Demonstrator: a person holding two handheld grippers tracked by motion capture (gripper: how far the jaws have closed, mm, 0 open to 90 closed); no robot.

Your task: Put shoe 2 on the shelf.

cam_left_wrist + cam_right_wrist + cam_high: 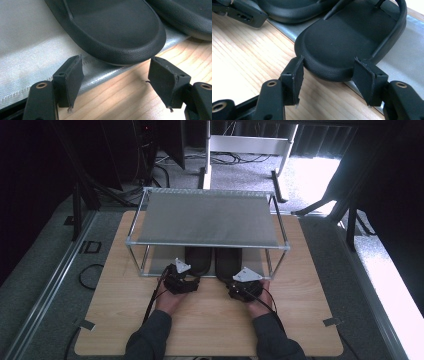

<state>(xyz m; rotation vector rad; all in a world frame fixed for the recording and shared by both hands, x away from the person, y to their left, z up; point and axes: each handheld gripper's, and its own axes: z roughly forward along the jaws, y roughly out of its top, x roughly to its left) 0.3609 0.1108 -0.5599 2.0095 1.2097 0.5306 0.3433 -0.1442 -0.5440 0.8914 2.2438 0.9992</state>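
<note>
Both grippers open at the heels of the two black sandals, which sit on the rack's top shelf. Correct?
Not the top shelf. The high view shows the left sandal and right sandal on the rack's bottom shelf. Left gripper and right gripper are open at the heels.

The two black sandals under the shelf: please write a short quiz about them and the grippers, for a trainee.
1. True or false: the left gripper is shut on the left sandal.
2. Which tips nearly touch a heel? A left gripper, B right gripper.
3. The sandals lie on a grey ____ of the rack.

Key: 1 false, it is open and apart. 2 B, astride the right sandal. 3 fabric sheet.
</note>
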